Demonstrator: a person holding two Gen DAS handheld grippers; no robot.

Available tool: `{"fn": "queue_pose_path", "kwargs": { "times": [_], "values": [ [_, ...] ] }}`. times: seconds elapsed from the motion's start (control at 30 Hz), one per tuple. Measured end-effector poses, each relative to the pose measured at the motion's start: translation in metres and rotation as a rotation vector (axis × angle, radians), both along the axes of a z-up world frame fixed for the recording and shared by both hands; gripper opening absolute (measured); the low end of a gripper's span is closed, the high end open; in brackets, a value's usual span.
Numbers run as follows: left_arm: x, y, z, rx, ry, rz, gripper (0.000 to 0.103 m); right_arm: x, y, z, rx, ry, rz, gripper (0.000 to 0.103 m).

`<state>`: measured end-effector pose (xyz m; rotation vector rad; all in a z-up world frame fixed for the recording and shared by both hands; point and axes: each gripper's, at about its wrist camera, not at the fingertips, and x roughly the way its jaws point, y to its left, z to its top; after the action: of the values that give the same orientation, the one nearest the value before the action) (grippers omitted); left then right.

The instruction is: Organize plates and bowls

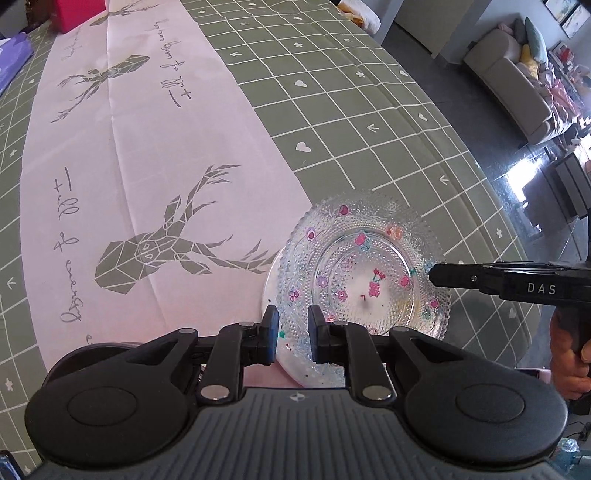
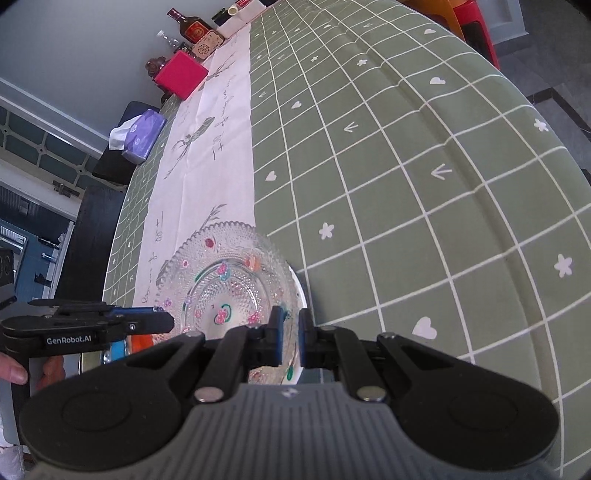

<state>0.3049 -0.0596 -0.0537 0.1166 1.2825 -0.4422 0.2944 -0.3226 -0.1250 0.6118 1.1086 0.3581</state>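
— Where is the glass plate [image 1: 364, 273]?

— Near the near end of the table [image 2: 406, 155], half on the pale deer-print runner [image 1: 147, 155], half on the green checked cloth. Its right rim reaches toward the table's long right edge but sits clear of it.

— Is it flat?

— The right wrist view suggests it is lifted or tilted, with the far beaded rim higher; I cannot say for certain that it rests on the cloth. It is round, so it has no long axis. Its hollow faces up.

— The tongs?

— The left gripper [image 1: 293, 334] has its fingers a narrow gap apart, at the plate's near left rim; whether the pads press the glass I cannot tell. The right gripper [image 2: 291, 338] reads as closed, with the plate's rim between its blue pads, so it looks clamped on the plate's right side.

— Room to move?

— Plenty. The runner and the checked cloth are bare up the table's length. A red box [image 2: 181, 75], a purple tissue pack [image 2: 142, 134] and bottles [image 2: 192, 27] stand well apart, along the far left edge and far end.
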Motion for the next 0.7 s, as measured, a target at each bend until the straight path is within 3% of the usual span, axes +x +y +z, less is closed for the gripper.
{"fn": "queue_pose_path", "kwargs": {
  "times": [0.4, 0.7],
  "values": [
    [0.004, -0.015, -0.013, 0.097, 0.050, -0.066, 0.018, -0.004, 0.004, -0.007, -0.043, 0.023, 0.031, 0.006],
    [0.005, -0.016, -0.011, 0.103, 0.047, -0.078, 0.019, -0.006, 0.012, 0.000, -0.094, -0.003, 0.058, 0.006]
  ]
}}
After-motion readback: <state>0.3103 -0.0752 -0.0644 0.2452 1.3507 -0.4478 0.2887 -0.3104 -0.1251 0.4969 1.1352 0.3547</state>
